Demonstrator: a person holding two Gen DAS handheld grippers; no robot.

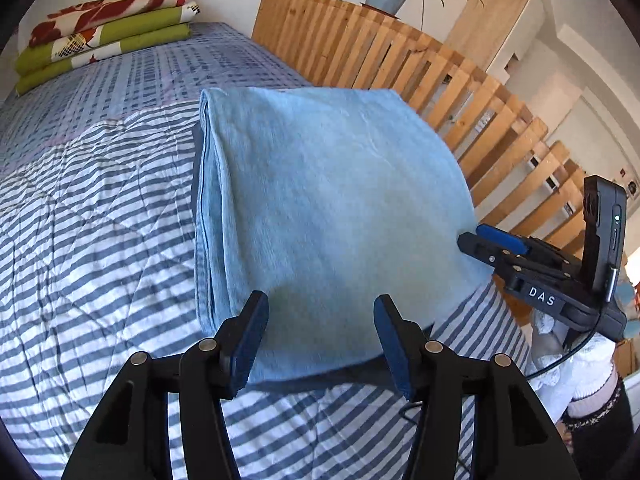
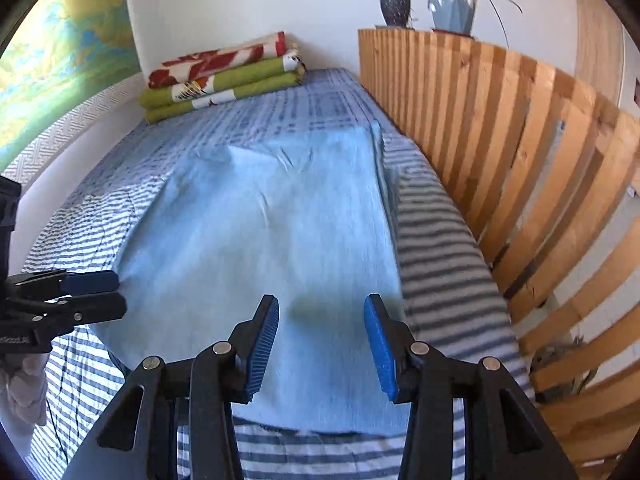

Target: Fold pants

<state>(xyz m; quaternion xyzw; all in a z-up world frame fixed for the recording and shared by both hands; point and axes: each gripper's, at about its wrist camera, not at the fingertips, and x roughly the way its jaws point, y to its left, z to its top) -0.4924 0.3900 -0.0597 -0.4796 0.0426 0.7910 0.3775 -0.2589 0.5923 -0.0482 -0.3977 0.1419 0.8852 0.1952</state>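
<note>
The light blue pants (image 1: 332, 200) lie folded into a thick rectangle on the striped quilt (image 1: 100, 260), with the fold edge on the left in the left wrist view. My left gripper (image 1: 320, 308) is open over their near edge, its blue pads apart and nothing pinched between them. In the right wrist view the pants (image 2: 272, 240) spread flat ahead, and my right gripper (image 2: 322, 308) is open above their near end, holding nothing. Each gripper shows in the other's view: the right gripper (image 1: 476, 236) at the pants' right edge, the left gripper (image 2: 118, 292) at their left edge.
Folded red, white and green blankets (image 2: 224, 76) are stacked at the bed's far end. A wooden slatted rail (image 2: 500, 140) runs along the right side, with two pots (image 2: 452, 8) on top. A person's hand (image 2: 24, 392) and a cable sit at the lower left.
</note>
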